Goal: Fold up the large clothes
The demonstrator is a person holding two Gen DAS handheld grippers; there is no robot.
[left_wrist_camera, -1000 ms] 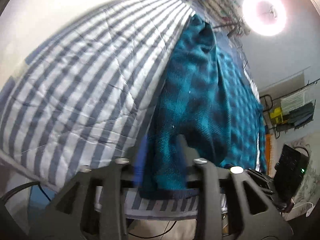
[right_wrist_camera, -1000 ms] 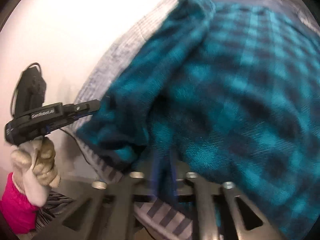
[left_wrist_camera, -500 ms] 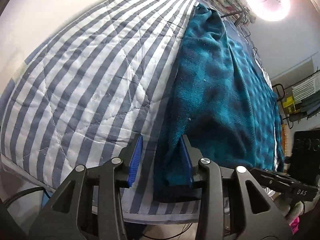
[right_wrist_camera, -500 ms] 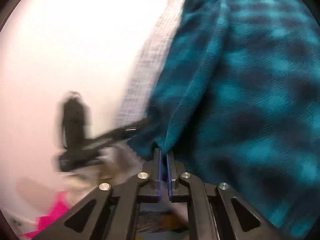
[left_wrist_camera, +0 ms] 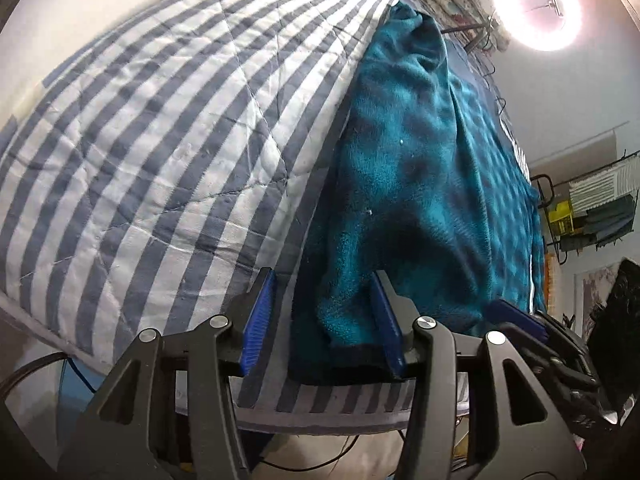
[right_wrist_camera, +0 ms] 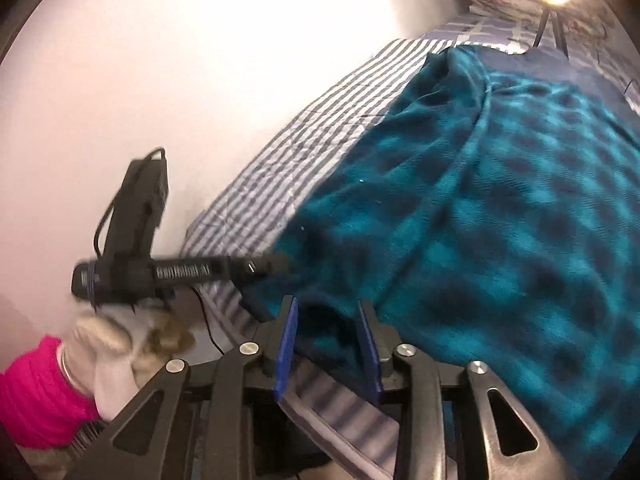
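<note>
The teal and dark-checked fleece garment point(left_wrist_camera: 420, 184) lay spread along the right side of the bed, its dark-bound hem point(left_wrist_camera: 340, 372) reaching down to the near edge of the grey-and-white striped quilt point(left_wrist_camera: 160, 140). A long fold ran up the fleece toward the far end of the bed.

My left gripper point(left_wrist_camera: 324, 316) had its blue-padded jaws standing apart; they had just been opening. The hem corner sat between them, lying against the right pad while the left pad stood clear over bare quilt, so nothing was clamped. In the right wrist view I saw that same left gripper point(right_wrist_camera: 280, 266) from the side, its black body reaching in over the fleece edge, carried by a hand in a pale glove point(right_wrist_camera: 120, 340) with a bright pink sleeve point(right_wrist_camera: 36, 392) behind it.

My right gripper point(right_wrist_camera: 326, 328) had also just been parting its jaws. A dark fold of the fleece edge lay in the gap, and I saw no pad pressing on it.

Beyond the bed, a round ring light point(left_wrist_camera: 536, 8) glared near the far corner, and a wire rack point(left_wrist_camera: 592, 208) with folded items stood against the wall at right.
</note>
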